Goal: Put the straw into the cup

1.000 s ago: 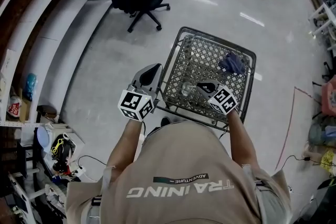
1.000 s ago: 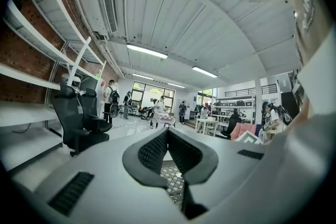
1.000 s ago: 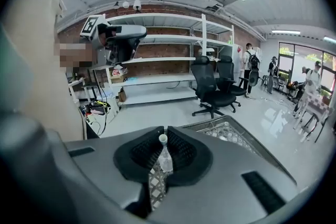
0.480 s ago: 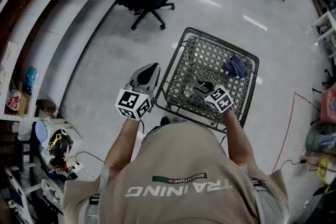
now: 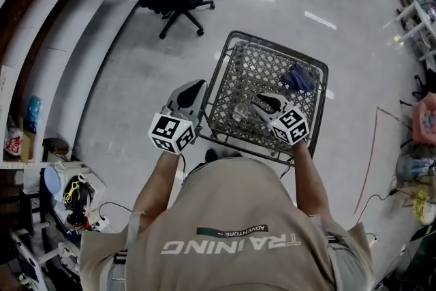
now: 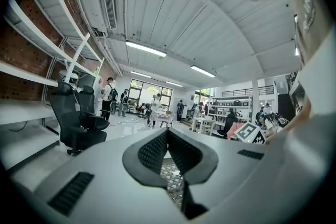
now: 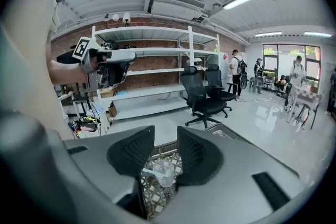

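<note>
My right gripper's [image 7: 165, 136] empty, closing jaws half hide the clear plastic cup [image 7: 160, 173] in the grey wire-mesh cart [image 5: 221, 78]. I can't identify the blue lump [image 5: 298, 78] in the cart's far corner.

Right gripper [image 7: 165, 135] — dark ribbed pads [image 7: 131, 150] apart, closing a little, touching nothing. Seen through the gap, lower down: clear plastic cup [image 7: 164, 173] on the mesh floor of a wire cart [image 7: 152, 195], a pale straw [image 7: 151, 172] crossing its left rim. Upper left: left gripper [image 7: 123, 57], hand-held, marker cube rearward. Behind — metal shelving [image 7: 157, 73] against a brick wall, black office chairs [image 7: 202, 97].
</note>
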`<state>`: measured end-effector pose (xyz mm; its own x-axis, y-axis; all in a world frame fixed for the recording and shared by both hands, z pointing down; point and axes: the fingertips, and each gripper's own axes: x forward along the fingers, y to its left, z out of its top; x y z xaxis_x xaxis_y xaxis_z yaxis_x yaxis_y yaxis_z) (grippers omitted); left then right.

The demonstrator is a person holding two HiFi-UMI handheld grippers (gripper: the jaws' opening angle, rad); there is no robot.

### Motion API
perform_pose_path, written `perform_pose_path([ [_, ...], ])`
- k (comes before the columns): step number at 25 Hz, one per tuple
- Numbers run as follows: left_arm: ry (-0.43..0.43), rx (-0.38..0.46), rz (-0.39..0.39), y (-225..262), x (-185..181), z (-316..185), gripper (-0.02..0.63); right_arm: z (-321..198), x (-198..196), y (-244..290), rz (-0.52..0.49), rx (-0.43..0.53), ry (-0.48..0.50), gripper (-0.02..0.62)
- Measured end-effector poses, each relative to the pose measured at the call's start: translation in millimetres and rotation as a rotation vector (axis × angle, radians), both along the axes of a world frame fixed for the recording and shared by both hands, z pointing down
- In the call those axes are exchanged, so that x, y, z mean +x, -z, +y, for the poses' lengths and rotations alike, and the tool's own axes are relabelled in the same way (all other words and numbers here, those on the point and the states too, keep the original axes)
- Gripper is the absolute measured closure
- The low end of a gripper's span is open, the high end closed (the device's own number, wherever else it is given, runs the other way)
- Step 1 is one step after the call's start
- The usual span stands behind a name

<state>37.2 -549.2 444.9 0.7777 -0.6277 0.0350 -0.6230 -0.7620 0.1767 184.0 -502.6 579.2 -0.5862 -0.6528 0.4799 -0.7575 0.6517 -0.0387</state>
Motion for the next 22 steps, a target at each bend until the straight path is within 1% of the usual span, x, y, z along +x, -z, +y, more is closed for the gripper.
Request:
perform_pose_path([
  [2,-0.015,0.003,-0.001,2,4,0,0.589,3,5,11,-0.03,0.017,-0.027,0.451],
  [6,-0.055,0.027,-0.004,10,13,-2,0.589,6,16,48,-0.089,0.1,-0.106,0.497],
  [10,-0.092,0.08,0.009,33,23,-5,0.589,10,25,93,-0.083,0.206,-0.175,0.547],
  [14,-0.139,0.154,0.02,66,35,-5,0.589,12,43,139,-0.067,0.289,-0.26,0.563],
  [16,-0.156,0.179,0.024,81,40,-4,0.589,14,51,166,-0.076,0.336,-0.291,0.568],
  [19,-0.167,0.19,0.029,98,43,-1,0.589,20,57,205,-0.108,0.397,-0.309,0.574],
  [22,-0.167,0.208,0.014,109,46,3,0.589,30,57,230,-0.12,0.443,-0.282,0.575],
])
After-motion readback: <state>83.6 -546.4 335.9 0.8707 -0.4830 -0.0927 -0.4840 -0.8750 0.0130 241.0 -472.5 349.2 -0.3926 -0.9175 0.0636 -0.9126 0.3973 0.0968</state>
